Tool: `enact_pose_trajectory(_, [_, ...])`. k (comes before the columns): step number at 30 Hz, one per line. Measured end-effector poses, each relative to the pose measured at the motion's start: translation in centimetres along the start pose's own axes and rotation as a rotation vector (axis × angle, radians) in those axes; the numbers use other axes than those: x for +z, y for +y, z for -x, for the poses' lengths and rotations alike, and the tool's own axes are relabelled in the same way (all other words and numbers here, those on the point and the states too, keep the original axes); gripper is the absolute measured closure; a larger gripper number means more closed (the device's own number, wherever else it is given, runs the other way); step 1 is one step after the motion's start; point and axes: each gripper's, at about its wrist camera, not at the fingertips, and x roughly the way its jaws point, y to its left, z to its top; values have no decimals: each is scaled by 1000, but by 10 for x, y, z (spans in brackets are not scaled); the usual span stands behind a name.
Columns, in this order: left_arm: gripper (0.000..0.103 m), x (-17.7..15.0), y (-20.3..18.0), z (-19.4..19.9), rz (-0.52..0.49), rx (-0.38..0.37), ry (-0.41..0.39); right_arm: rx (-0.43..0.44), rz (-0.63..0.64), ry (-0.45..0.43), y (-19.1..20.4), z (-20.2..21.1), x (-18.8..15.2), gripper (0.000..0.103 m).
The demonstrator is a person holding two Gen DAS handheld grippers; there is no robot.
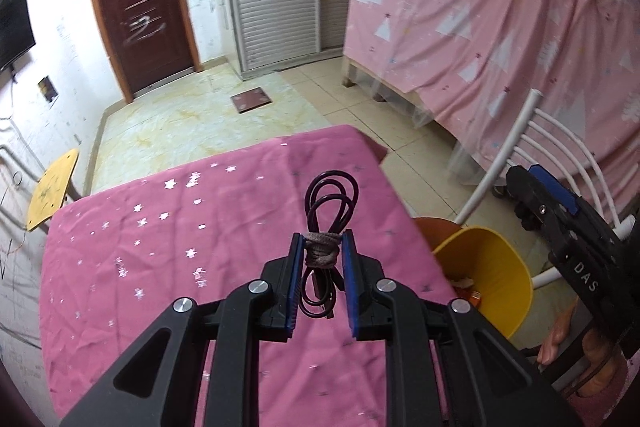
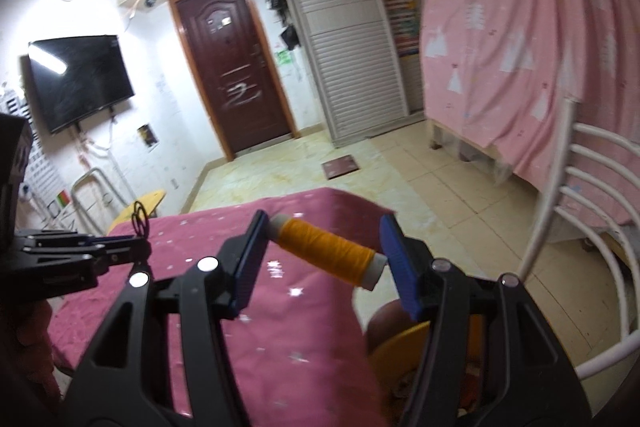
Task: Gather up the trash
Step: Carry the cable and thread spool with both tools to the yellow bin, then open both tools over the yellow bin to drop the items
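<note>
Blue-padded jaws of the left gripper (image 1: 322, 247) are clamped together on a coiled black cable (image 1: 326, 227), pinched at the brown tie around its middle; the coil's loops run lengthwise along the fingers, one end projecting past the tips, the other hanging back between the jaws. Below it lies the pink star-printed tablecloth (image 1: 160, 247). To the right of this gripper, just past the table's edge and lower, stands the yellow bin (image 1: 500, 267), its mouth open upward with some scraps visible inside. The right gripper (image 1: 560, 227) appears beyond the bin's far side, in front of a white chair (image 1: 520, 139).

In the right wrist view, the right gripper (image 2: 324, 247) holds a spool of orange thread (image 2: 326, 249) end to end, jaws about half apart and pressing on the white spool caps, so the spool's long axis spans crosswise between the pads. The bin (image 2: 400, 343) sits directly beneath and slightly behind these jaws, partly hidden by the gripper frame. The left gripper (image 2: 138, 247) with its cable (image 2: 140, 217) is well off to the left over the table.

Judged from this layout, the right hand is nearer the bin; the left must travel rightward past the table edge.
</note>
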Motion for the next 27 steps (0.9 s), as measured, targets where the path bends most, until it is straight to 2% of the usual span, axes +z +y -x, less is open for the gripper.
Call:
enact_pose_trajectory(7, [91, 4, -32, -7, -46, -30, 4, -88, -56, -10, -46, 14, -10, 48])
enact_pose_trajectory(14, [91, 6, -64, -15, -71, -75, 20, -152, -78, -3, -72, 24, -24, 48])
enact_pose_trajectory(26, [91, 1, -118, -42, -42, -293, 70, -196, -126, 34, -102, 27, -44, 47])
enact_pose_trajectory(27, [91, 0, -121, -44, -43, -308, 76, -194, -132, 37, -104, 27, -44, 42])
